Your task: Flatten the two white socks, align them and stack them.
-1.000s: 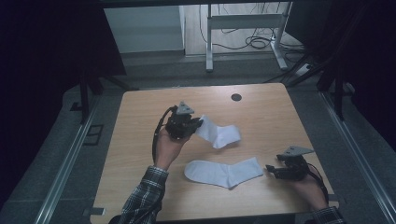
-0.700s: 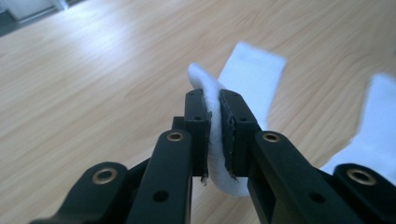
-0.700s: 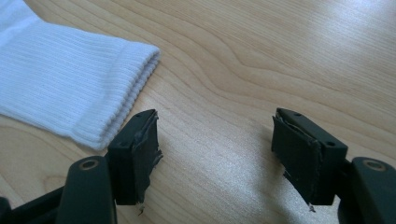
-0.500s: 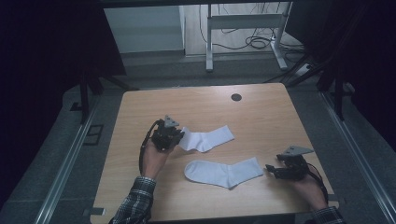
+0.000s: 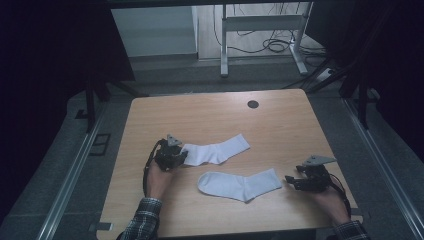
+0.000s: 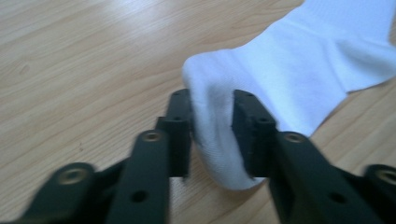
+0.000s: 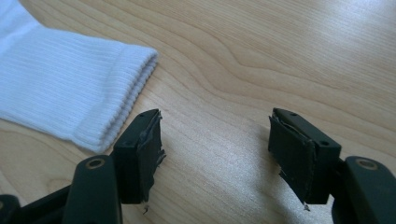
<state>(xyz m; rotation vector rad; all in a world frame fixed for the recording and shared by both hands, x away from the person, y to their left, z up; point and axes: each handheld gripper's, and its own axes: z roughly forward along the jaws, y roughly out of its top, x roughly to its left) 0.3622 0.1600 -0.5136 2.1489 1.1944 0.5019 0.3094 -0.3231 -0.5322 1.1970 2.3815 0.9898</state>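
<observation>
Fingers (image 6: 180,135) of the left gripper (image 5: 170,156) are clamped on the rounded toe end of the far sock (image 5: 216,151), with white fabric bunched between the two black pads in the left gripper view. From that end the sock runs flat across the bench (image 5: 280,122) toward the person's right, its cuff end free. The left hand (image 5: 159,179) holds this gripper near the left-middle of the bench, and a plaid sleeve (image 5: 141,222) shows at the bottom edge of the high view.

Fingers (image 7: 140,154) of the right gripper (image 5: 310,177) stand wide apart with bare wood between them and grip nothing. In the right gripper view the ribbed cuff of the near sock (image 5: 239,183) lies just beside one finger; I cannot tell whether they touch. Both pads look frayed at their edges.

That near sock lies flat between the two grippers, toe toward the left gripper, cuff toward the right one. Both socks are white and lie roughly parallel, close together but apart.

A small dark round disc (image 5: 253,104) sits near the far edge of the bench, well apart from the socks.
</observation>
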